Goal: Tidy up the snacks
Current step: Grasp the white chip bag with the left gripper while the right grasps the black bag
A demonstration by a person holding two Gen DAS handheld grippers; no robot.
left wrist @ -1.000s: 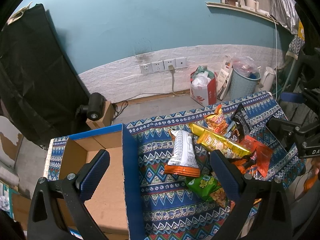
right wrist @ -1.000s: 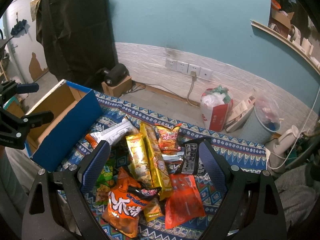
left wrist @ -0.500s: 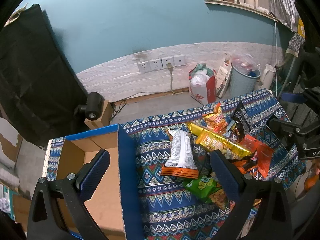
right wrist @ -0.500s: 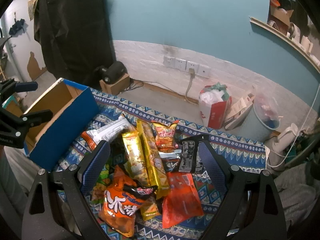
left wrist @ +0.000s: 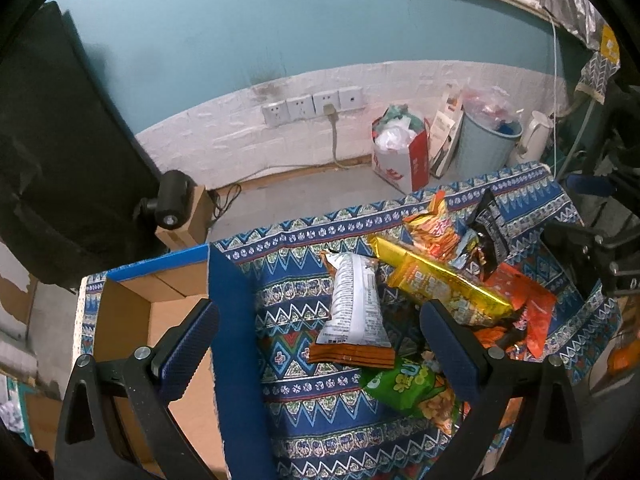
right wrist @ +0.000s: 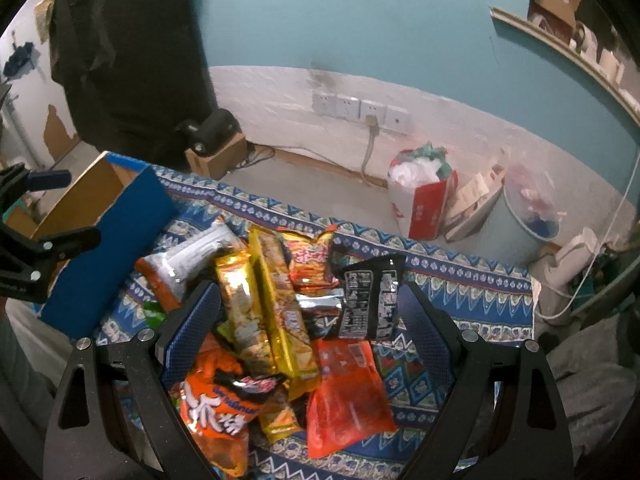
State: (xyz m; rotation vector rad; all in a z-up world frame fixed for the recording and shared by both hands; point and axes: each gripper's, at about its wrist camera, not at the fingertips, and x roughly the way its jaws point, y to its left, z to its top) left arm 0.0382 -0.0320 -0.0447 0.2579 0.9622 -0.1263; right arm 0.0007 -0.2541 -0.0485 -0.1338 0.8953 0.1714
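Note:
A heap of snack packets lies on a patterned blue cloth (left wrist: 304, 408). A white-and-orange packet (left wrist: 356, 304), a long gold packet (left wrist: 444, 288), a green packet (left wrist: 404, 384) and a black packet (left wrist: 490, 228) show in the left wrist view. My left gripper (left wrist: 320, 344) is open and holds nothing; it hovers over the blue wall of the cardboard box (left wrist: 232, 320) and the white packet. My right gripper (right wrist: 308, 328) is open and holds nothing, above the gold packets (right wrist: 276, 300), with an orange bag (right wrist: 216, 408), a red bag (right wrist: 344, 392) and the black packet (right wrist: 368, 296) beneath it.
The box (right wrist: 108, 248) stands open at the cloth's left end. Beyond the cloth's far edge the floor holds a red-and-white bag (left wrist: 400, 152), a pale blue bin (left wrist: 484, 148), a white kettle (left wrist: 532, 136) and a small black camera (left wrist: 172, 200) on a wooden block.
Both grippers have stayed open and have sunk a little closer to the snack heap. The packets and the box have not moved.

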